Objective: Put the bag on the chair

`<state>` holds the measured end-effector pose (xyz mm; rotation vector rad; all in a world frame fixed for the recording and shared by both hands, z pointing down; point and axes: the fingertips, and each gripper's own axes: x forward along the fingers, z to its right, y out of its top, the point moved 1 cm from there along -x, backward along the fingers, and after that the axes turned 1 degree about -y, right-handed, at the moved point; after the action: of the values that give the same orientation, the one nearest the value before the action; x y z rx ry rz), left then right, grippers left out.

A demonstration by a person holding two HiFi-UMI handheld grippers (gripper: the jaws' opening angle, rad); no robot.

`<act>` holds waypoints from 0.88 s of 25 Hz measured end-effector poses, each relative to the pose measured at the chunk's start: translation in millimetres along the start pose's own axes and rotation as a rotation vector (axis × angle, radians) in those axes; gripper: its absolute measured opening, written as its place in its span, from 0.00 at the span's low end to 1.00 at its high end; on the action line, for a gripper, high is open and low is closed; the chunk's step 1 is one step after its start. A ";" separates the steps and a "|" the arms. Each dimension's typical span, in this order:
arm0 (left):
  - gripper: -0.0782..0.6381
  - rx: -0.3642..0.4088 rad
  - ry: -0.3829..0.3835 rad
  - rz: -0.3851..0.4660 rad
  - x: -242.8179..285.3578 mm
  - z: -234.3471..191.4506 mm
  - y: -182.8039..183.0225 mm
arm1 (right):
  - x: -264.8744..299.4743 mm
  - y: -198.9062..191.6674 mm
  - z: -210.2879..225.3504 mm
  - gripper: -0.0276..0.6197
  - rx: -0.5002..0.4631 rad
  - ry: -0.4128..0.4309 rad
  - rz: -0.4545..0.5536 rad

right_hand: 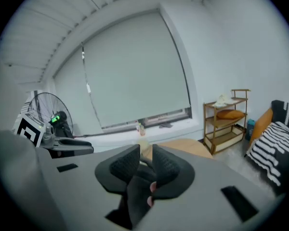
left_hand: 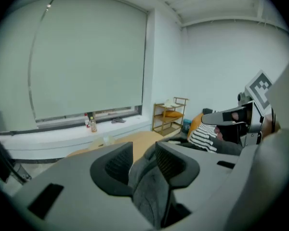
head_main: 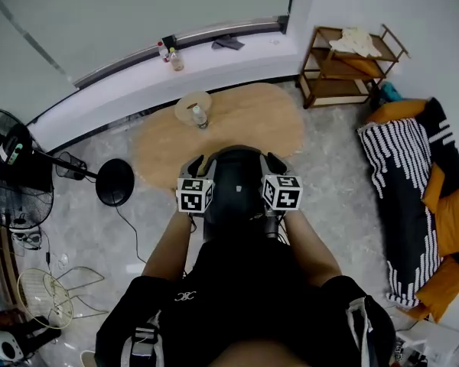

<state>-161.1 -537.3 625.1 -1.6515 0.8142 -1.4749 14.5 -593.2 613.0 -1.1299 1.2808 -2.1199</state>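
below, a wooden table (head_main: 161, 151); the bag (head_main: 233, 186) hangs between left gripper (left_hand: 144, 153), jaws apart around its fabric, and right gripper (right_hand: 145, 158), clamped on it, while the striped chair (head_main: 402, 182) lies rightward, nearer the right gripper

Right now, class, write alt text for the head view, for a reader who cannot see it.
Seen from above, a person has a black bag between the left gripper and right gripper, beside a wooden table with a bottle on it. A fan stands at left; a wooden shelf and a striped couch are at right.
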 end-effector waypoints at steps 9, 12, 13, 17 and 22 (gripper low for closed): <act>0.16 0.053 0.115 0.321 -96.6 8.3 143.0 | -63.7 134.7 -66.9 0.06 -0.160 -0.044 0.291; 0.15 0.057 0.111 0.359 -118.4 17.5 158.6 | -85.1 152.5 -76.9 0.06 -0.150 -0.025 0.356; 0.15 0.060 0.114 0.363 -123.6 18.8 160.6 | -91.1 156.8 -78.8 0.06 -0.148 -0.019 0.373; 0.15 0.081 0.124 0.367 -135.4 19.0 165.8 | -103.1 169.3 -83.8 0.06 -0.148 -0.001 0.418; 0.15 0.077 0.133 0.362 -138.2 22.1 167.8 | -107.2 169.6 -78.3 0.06 -0.141 0.003 0.431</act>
<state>-152.3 -501.5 409.8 -1.2788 1.0539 -1.3484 4.1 -560.6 400.4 -0.8094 1.5345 -1.7369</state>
